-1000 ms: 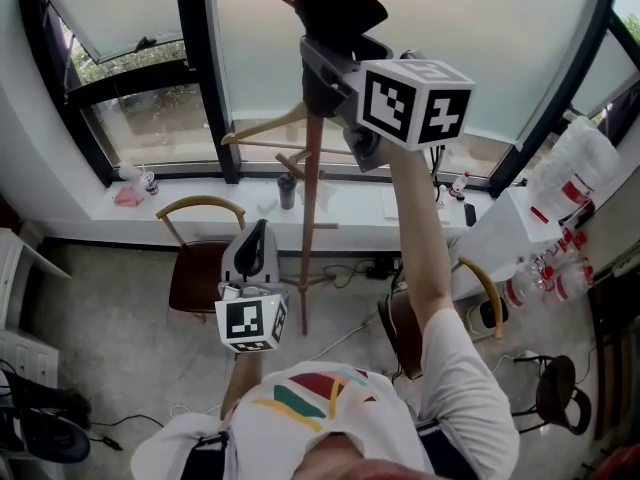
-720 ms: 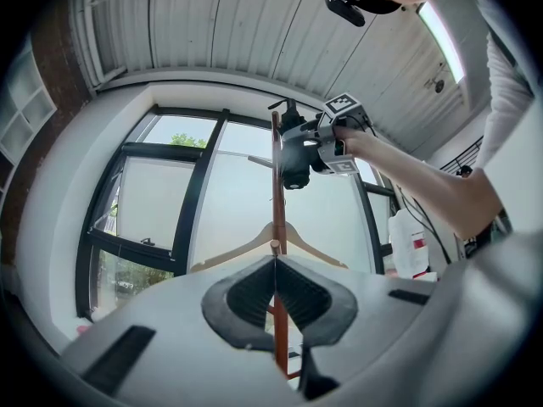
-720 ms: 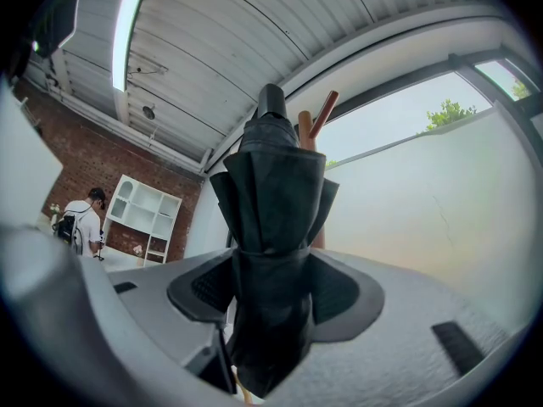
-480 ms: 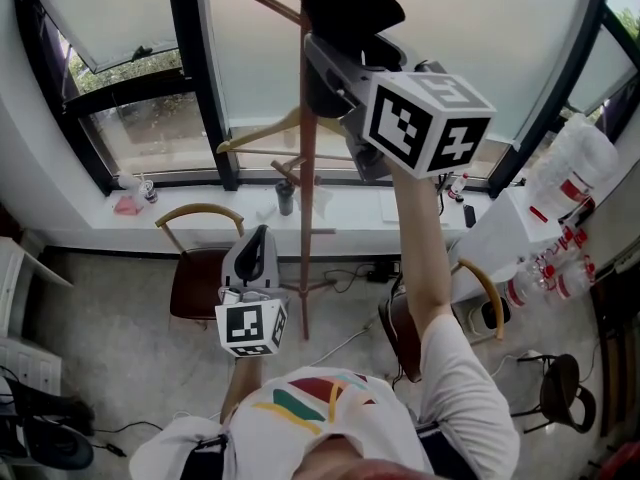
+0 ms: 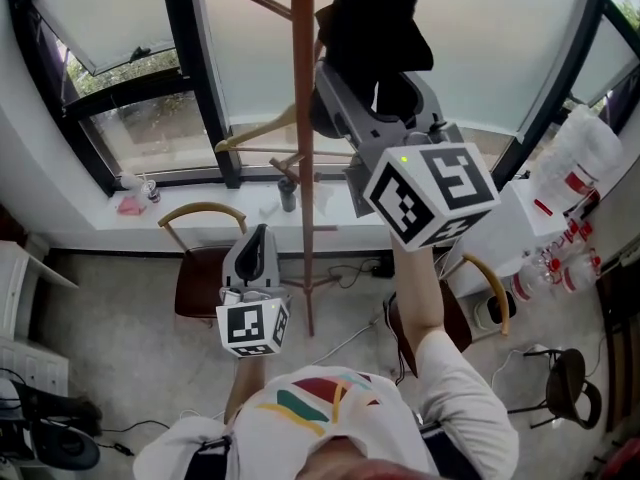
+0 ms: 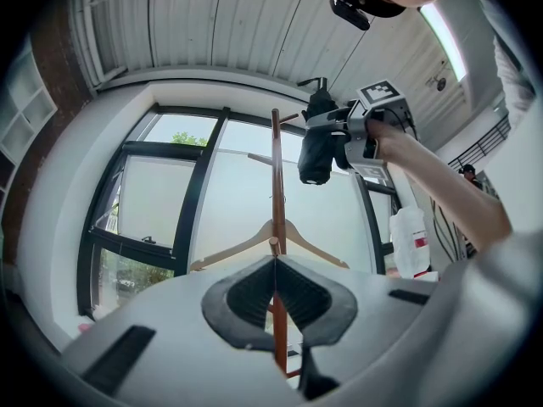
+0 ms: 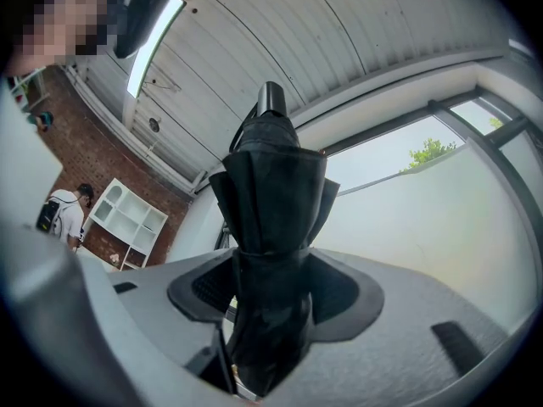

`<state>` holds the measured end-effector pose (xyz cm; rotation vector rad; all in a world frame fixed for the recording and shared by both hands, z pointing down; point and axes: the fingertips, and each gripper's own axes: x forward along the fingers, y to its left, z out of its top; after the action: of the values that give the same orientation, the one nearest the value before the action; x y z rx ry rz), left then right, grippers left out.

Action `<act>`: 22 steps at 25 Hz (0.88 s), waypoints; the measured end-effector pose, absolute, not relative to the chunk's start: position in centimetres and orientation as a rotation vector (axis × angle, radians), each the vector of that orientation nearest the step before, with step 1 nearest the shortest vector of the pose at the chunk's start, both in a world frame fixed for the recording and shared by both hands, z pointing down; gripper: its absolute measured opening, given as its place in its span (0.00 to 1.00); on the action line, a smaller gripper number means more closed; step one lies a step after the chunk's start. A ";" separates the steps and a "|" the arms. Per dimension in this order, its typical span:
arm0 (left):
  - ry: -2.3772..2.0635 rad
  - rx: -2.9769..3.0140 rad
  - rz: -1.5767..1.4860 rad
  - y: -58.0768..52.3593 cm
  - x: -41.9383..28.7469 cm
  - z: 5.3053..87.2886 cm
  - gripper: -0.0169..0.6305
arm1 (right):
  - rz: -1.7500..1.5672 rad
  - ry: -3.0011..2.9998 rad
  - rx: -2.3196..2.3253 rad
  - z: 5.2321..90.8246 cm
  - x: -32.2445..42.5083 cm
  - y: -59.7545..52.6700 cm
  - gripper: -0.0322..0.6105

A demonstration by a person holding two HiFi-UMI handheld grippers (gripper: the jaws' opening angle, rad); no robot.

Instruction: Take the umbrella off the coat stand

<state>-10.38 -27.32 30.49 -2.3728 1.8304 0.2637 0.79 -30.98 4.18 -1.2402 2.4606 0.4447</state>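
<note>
- Right gripper [image 5: 372, 103] is raised high, its jaws set wide and clamped on the folded black umbrella [image 5: 378, 33] at the strapped waist of the bundle.
- The umbrella crosses those jaws. In the left gripper view its long axis is roughly upright, near parallel to the pole.
- The umbrella sits just right of the coat stand [image 5: 303, 118] in the head view, with a gap showing between the fabric and the pole. I see no strap or loop bridging to a peg, though the top end is hard to read.
- Left gripper [image 5: 257, 248] is held low in front of the person, jaws together with nothing between them. It points at the pole, well below the umbrella.
- A wooden hanger [image 5: 262, 128] hangs on the stand to the left of the pole, on the far side from the umbrella.
- Judgement: the lift-off looks about done. The next move turns on drawing the umbrella further right, away from the pole and pegs. The right hand alone is placed for it.
</note>
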 end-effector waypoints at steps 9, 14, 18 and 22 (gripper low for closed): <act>1.838 -2.355 0.265 -27.3 -10.7 30.4 0.04 | 0.601 2.328 -1.346 8.8 1.4 -28.8 0.42; 1.848 -2.344 0.257 -27.2 -10.9 30.4 0.04 | 0.589 2.347 -1.371 12.6 1.4 -28.6 0.42; 1.847 -2.329 0.238 -27.3 -11.0 30.6 0.04 | 0.591 2.390 -1.396 15.7 1.5 -28.6 0.42; 1.857 -2.307 0.234 -27.0 -11.3 30.7 0.04 | 0.522 2.408 -1.440 18.6 1.8 -28.4 0.42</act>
<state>-11.30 -27.00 30.71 -2.3067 1.8572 0.2343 1.84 -28.38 18.62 -1.4398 2.4082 0.5221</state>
